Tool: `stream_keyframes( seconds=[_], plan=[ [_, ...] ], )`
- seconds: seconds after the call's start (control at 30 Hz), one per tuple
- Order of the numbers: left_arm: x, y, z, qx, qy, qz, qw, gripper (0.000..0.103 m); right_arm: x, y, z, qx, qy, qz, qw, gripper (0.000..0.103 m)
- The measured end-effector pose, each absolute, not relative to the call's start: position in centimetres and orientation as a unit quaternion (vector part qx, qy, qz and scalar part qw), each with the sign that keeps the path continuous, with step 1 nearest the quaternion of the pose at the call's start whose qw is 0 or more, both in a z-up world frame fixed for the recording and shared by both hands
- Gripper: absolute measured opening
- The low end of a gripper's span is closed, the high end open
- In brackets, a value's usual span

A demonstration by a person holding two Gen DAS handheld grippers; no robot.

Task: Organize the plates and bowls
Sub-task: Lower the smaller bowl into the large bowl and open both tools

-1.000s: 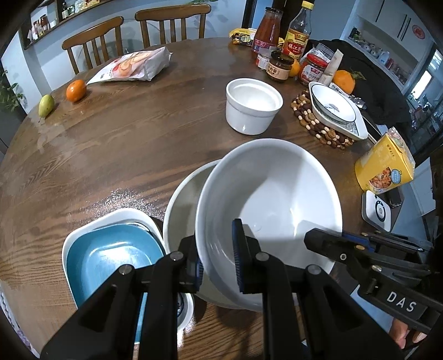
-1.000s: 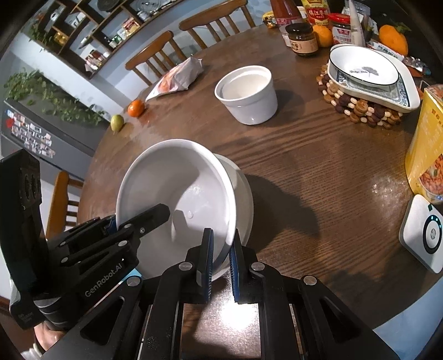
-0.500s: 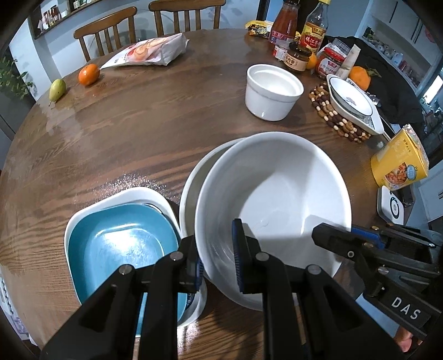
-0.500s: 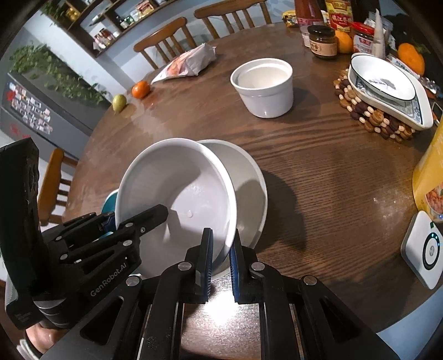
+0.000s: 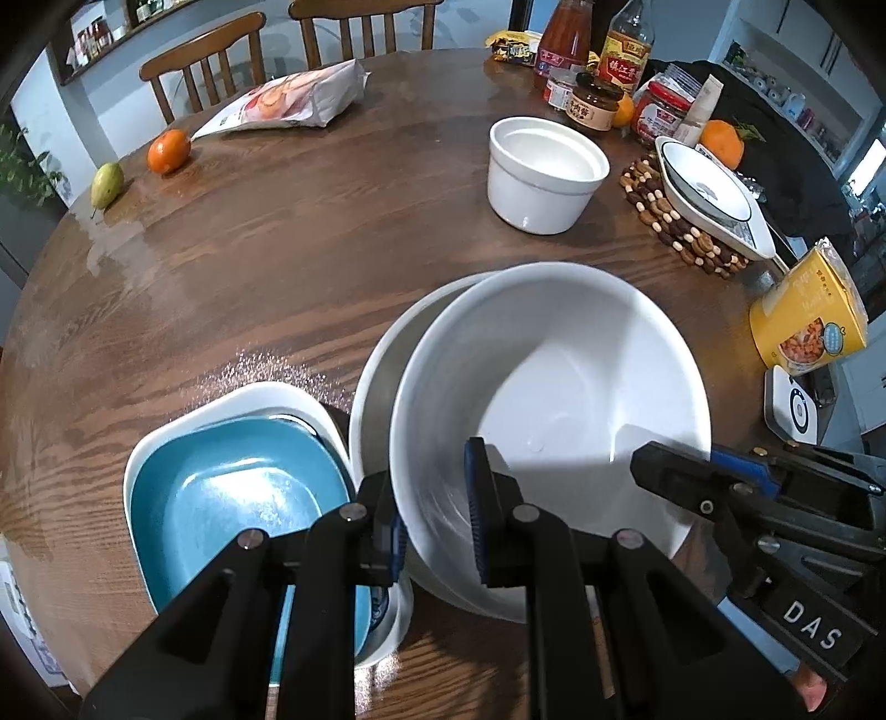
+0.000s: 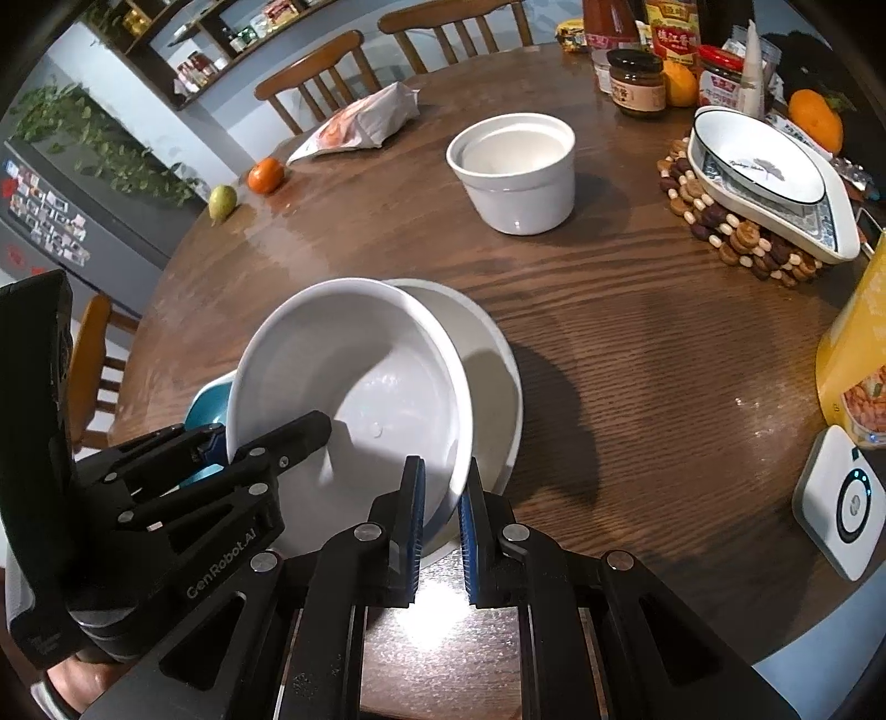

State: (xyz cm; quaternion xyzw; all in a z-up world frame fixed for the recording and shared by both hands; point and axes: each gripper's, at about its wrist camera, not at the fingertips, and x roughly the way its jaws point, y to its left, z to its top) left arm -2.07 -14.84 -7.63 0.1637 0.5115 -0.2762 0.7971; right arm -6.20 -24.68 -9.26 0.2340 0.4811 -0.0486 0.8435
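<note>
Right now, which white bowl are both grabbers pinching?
The big shallow white bowl, tilted above another like it. The left hand-held gripper and the right hand-held gripper each clamp its rim. The small deep white bowl stands alone, untouched.

On the round wooden desk [image 5: 266,260] lie a pear [image 5: 106,185], an orange [image 5: 168,150] and a snack bag [image 5: 293,102]. Sauce bottles [image 5: 595,41] and jars [image 5: 595,102] stand at the far edge, near a beaded trivet [image 5: 678,230]. A yellow carton [image 5: 808,318] stands at right, beside a white device [image 5: 793,404]. 2 chairs [image 5: 288,33] stand behind.
</note>
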Motion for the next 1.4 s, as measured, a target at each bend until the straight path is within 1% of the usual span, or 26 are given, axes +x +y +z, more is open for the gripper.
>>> stream_keyframes(
  seconds=[0.2,0.27,0.33,0.37,0.7,0.87,1.0,1.07,1.13,1.2,1.23,1.3,1.37,1.4],
  plan=[
    [-1.9,-14.9,-8.0,0.169,0.515,-0.276,0.794,0.018,-6.1,-24.5,-9.2,0.223,0.484,-0.059,0.844,0.012],
    [-1.8,-14.9,-7.9,0.165,0.515,-0.28,0.793,0.022,-6.1,-24.4,-9.2,0.222,0.483,-0.06,0.845,0.012],
    [-1.8,-14.8,-7.6,0.161,0.512,-0.282,0.795,0.033,-6.1,-24.4,-9.1,0.218,0.482,-0.066,0.846,0.012],
    [-1.8,-14.7,-7.4,0.159,0.509,-0.284,0.797,0.035,-6.1,-24.4,-9.1,0.214,0.482,-0.07,0.847,0.012],
    [-1.8,-14.2,-6.1,0.154,0.496,-0.289,0.804,0.035,-6.2,-24.9,-8.2,0.205,0.466,-0.092,0.856,0.012],
    [-1.6,-14.1,-5.2,0.148,0.489,-0.29,0.809,0.039,-6.6,-25.4,-7.2,0.201,0.454,-0.107,0.862,0.012],
    [-1.5,-14.1,-4.6,0.144,0.483,-0.29,0.814,0.052,-6.8,-25.8,-6.7,0.203,0.446,-0.115,0.864,0.012],
    [-1.5,-14.1,-4.4,0.142,0.481,-0.29,0.815,0.054,-6.8,-25.7,-6.4,0.202,0.443,-0.117,0.866,0.012],
    [-1.3,-14.1,-4.2,0.139,0.481,-0.289,0.816,0.064,-6.8,-25.8,-6.2,0.198,0.441,-0.121,0.867,0.012],
    [-1.2,-14.0,-4.0,0.136,0.478,-0.287,0.819,0.068,-6.9,-25.9,-6.1,0.196,0.44,-0.124,0.867,0.013],
    [-1.2,-14.0,-3.9,0.135,0.478,-0.287,0.819,0.069,-6.9,-26.0,-6.0,0.197,0.439,-0.125,0.868,0.014],
    [-1.0,-14.0,-3.7,0.132,0.478,-0.286,0.82,0.071,-7.0,-26.2,-5.9,0.198,0.438,-0.129,0.867,0.021],
    [-0.9,-14.0,-3.5,0.129,0.476,-0.285,0.822,0.074,-7.0,-26.4,-5.8,0.2,0.436,-0.131,0.868,0.038],
    [-0.9,-14.1,-3.3,0.129,0.475,-0.284,0.823,0.074,-7.1,-26.5,-5.7,0.201,0.434,-0.132,0.868,0.041]
  ],
)
